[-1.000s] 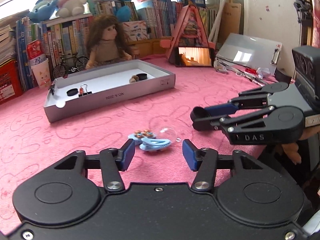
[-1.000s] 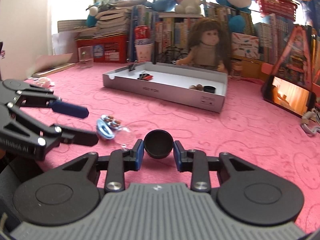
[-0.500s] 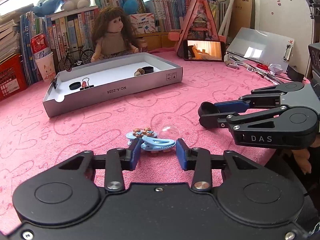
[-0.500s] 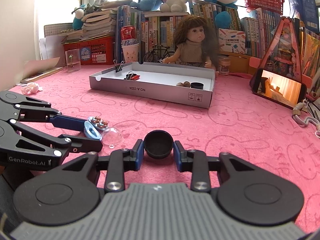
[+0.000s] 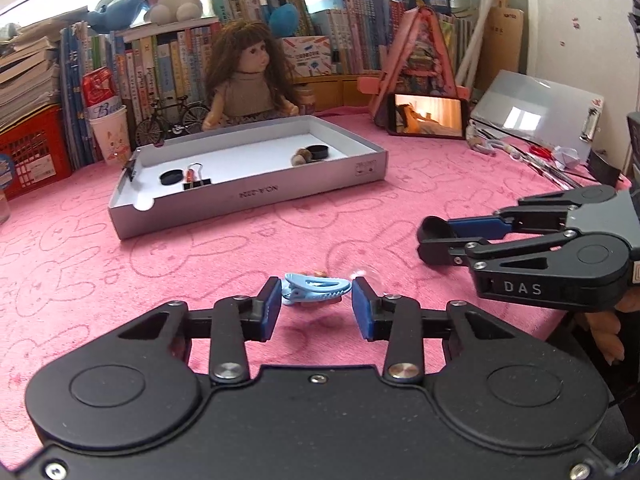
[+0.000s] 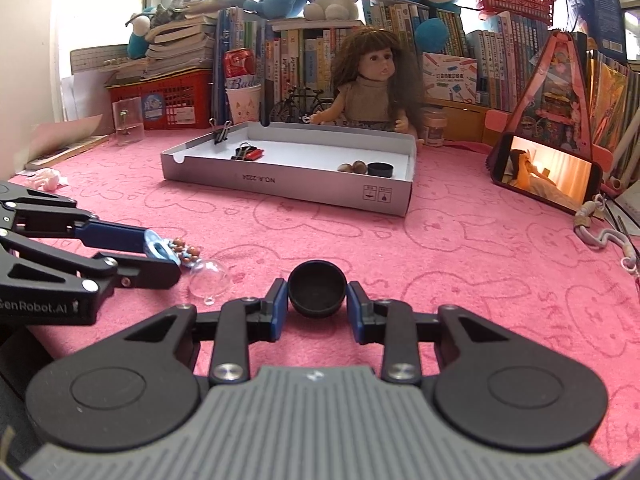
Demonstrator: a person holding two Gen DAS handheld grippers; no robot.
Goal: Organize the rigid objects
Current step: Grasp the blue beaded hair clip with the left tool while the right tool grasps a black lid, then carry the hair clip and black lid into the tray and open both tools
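Note:
My left gripper (image 5: 316,304) is shut on a light blue hair clip (image 5: 318,287) and holds it just above the pink cloth; it also shows in the right wrist view (image 6: 158,254). A beaded trinket (image 6: 186,249) and a clear dome (image 6: 210,278) lie beside it. My right gripper (image 6: 317,307) is shut on a black cap (image 6: 317,288), also seen at the right of the left wrist view (image 5: 434,232). The grey tray (image 5: 256,196) stands further back with a black cap (image 5: 171,177), a binder clip (image 5: 195,178), nuts (image 5: 301,157) and another cap (image 5: 318,152).
A doll (image 5: 250,80), a toy bicycle (image 5: 172,118), a paper cup (image 5: 110,134), books and plush toys line the back. A phone (image 5: 428,120) on a pink stand, a clipboard (image 5: 540,110) and cords are at the right. A red basket (image 5: 30,154) is at the left.
My left gripper moved forward and closed on the blue hair clip, then lifted it a little. My right gripper kept hold of the black cap and rose slightly.

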